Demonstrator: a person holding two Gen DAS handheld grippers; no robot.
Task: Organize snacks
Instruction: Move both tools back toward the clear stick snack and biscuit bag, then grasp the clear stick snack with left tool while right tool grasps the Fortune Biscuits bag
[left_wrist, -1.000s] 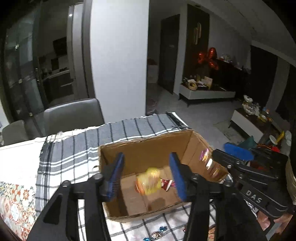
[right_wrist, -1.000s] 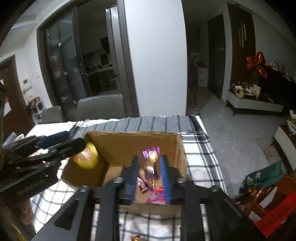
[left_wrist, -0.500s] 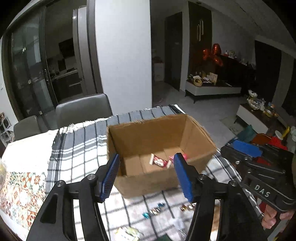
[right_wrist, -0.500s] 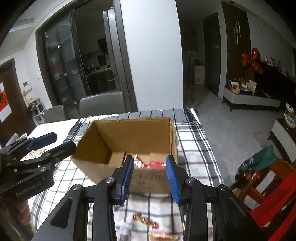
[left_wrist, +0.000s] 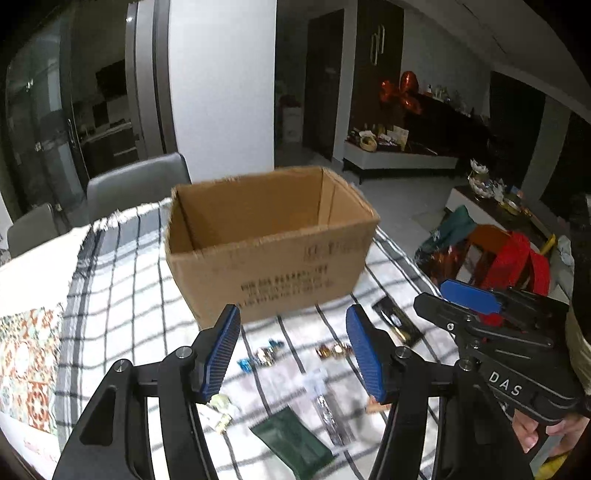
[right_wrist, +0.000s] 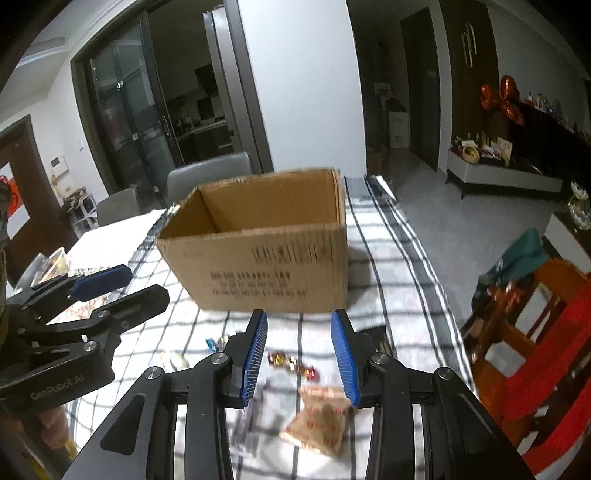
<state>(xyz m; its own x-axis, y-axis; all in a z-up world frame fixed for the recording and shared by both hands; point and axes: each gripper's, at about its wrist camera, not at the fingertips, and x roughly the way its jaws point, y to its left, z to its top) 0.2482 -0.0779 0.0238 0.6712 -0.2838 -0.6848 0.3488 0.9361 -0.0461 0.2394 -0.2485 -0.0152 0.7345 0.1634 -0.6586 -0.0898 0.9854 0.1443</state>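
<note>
An open cardboard box (left_wrist: 273, 243) stands on the checked tablecloth; it also shows in the right wrist view (right_wrist: 258, 251). Its inside is hidden from here. Loose snacks lie in front of it: a blue-wrapped candy (left_wrist: 260, 356), a red-gold candy (left_wrist: 332, 350) (right_wrist: 291, 362), a dark green packet (left_wrist: 291, 445), a clear wrapper (left_wrist: 325, 402), a tan biscuit packet (right_wrist: 321, 421). My left gripper (left_wrist: 293, 354) is open and empty above the candies. My right gripper (right_wrist: 299, 354) is open and empty above the red-gold candy and the tan packet.
A dark flat packet (left_wrist: 393, 321) lies right of the box. Grey chairs (left_wrist: 136, 188) stand behind the table. A patterned cloth (left_wrist: 26, 365) covers the table's left part. Red and green bags (right_wrist: 535, 295) sit off the table's right edge.
Both grippers let go of their snacks over the box, a yellow one and a purple one, then drew back and lower. Both now hang open over the loose snacks before the box.
</note>
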